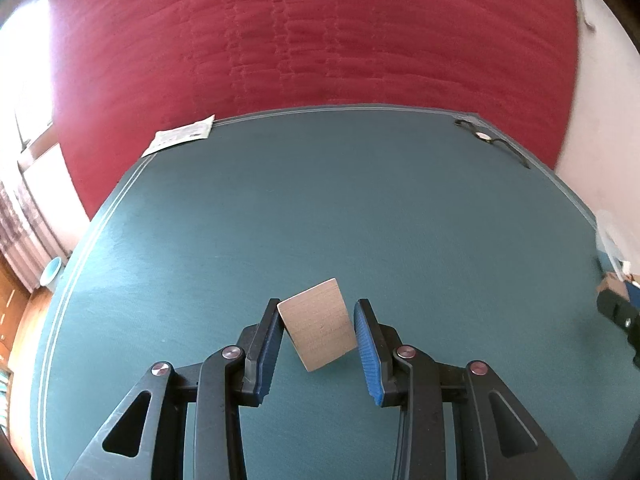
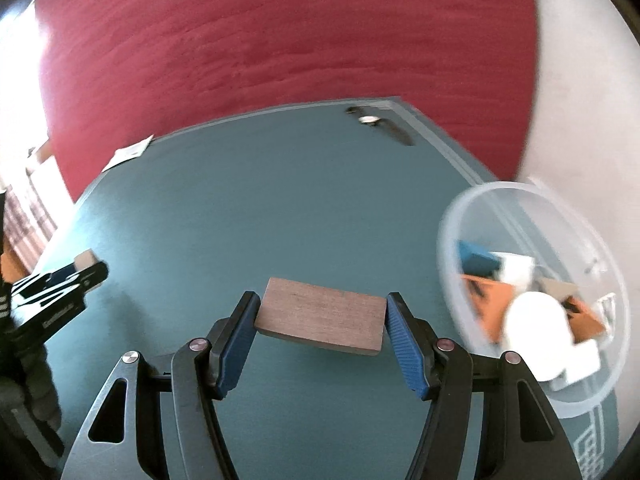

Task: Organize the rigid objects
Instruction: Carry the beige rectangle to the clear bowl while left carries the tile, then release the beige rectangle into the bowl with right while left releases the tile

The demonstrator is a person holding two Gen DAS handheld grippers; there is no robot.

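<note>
My left gripper (image 1: 318,308) is shut on a small pale wooden block (image 1: 320,326), which hangs tilted between the blue pads above the teal table mat (image 1: 280,208). My right gripper (image 2: 322,300) is shut on a wider brown wooden plank (image 2: 320,316), held by its two short ends and lying almost flat. In the right wrist view the left gripper (image 2: 90,270) shows at the left edge with its pale block (image 2: 85,258). A clear round tub (image 2: 452,216) stands to the right of the plank and holds several blue, orange and white pieces.
A wristwatch (image 1: 486,138) lies at the mat's far right corner and a printed paper (image 1: 182,136) at its far left edge. A red wall (image 1: 320,32) rises behind the table. Wooden floor (image 1: 24,320) shows at the left.
</note>
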